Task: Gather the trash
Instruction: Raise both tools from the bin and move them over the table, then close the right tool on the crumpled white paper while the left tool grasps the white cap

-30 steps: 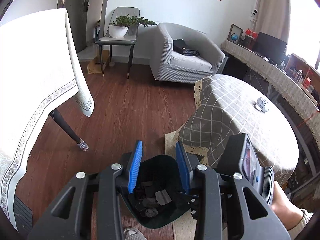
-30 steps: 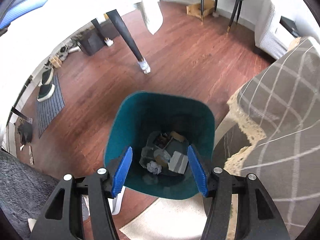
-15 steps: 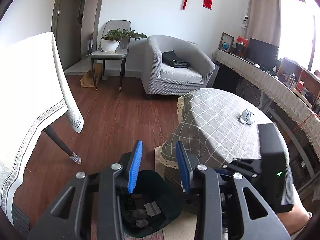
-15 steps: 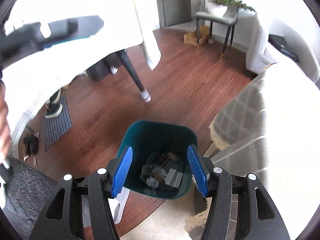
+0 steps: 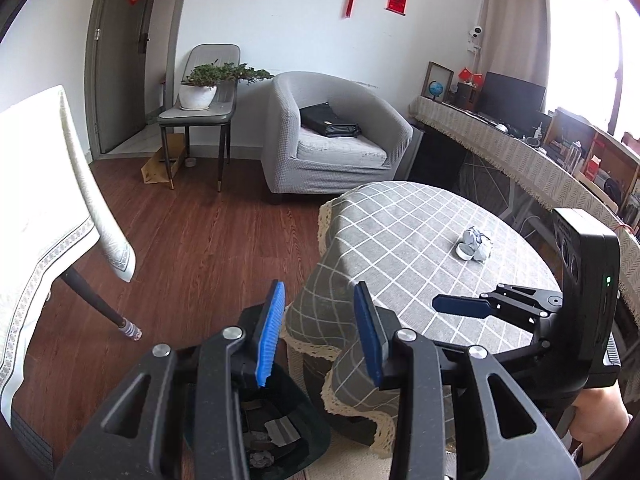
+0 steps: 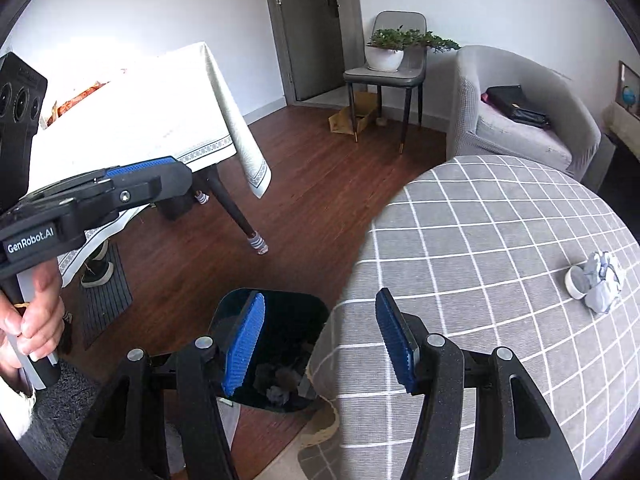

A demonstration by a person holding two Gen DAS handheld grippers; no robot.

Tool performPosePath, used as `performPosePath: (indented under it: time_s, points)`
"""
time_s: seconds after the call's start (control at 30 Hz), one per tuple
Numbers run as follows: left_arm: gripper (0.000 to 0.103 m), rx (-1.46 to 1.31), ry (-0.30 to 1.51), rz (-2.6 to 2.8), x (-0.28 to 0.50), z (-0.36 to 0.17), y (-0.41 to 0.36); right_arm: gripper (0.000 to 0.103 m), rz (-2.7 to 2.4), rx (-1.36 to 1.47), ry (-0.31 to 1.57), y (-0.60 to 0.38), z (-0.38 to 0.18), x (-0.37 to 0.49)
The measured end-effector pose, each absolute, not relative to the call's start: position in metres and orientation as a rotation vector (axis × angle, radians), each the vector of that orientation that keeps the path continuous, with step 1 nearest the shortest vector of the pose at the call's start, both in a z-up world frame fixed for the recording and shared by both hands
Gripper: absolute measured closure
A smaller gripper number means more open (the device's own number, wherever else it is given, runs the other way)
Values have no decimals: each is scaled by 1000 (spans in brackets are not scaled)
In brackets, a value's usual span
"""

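Note:
A crumpled white paper wad with a small white cap point(image 5: 474, 243) lies on the round table with the grey checked cloth point(image 5: 404, 236); it also shows in the right wrist view point(image 6: 600, 282). A dark teal bin point(image 5: 280, 432) holding scraps stands on the floor by the table's edge, also in the right wrist view point(image 6: 276, 356). My left gripper point(image 5: 320, 320) is open and empty above the bin and table edge. My right gripper point(image 6: 320, 332) is open and empty, over the table edge.
A table with a white cloth point(image 5: 44, 208) and dark legs stands to the left. A grey armchair point(image 5: 336, 140) with a black bag, a chair with a potted plant point(image 5: 200, 92) and a long sideboard point(image 5: 520, 160) line the far side. Wooden floor point(image 5: 200, 240) lies between.
Both grippers have risen and tilted up from looking down into the bin. The table top and the paper wad have come into the right wrist view. Both stay open.

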State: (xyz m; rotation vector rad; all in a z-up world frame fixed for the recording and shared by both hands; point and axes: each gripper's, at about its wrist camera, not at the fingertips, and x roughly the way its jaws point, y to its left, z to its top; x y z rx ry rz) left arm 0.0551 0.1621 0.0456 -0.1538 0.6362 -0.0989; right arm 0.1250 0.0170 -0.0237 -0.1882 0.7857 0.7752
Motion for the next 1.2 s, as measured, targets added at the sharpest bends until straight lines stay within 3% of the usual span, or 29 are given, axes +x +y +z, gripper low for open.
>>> performPosePath:
  time_s: [0.5,1.2]
  points:
    - [46,-90,662,-187,121,37,71,41,639,-133,762,-83,-10,183]
    - [39,31,794,-365,186,-9,-36,34,476,174,861,-195,-21,268]
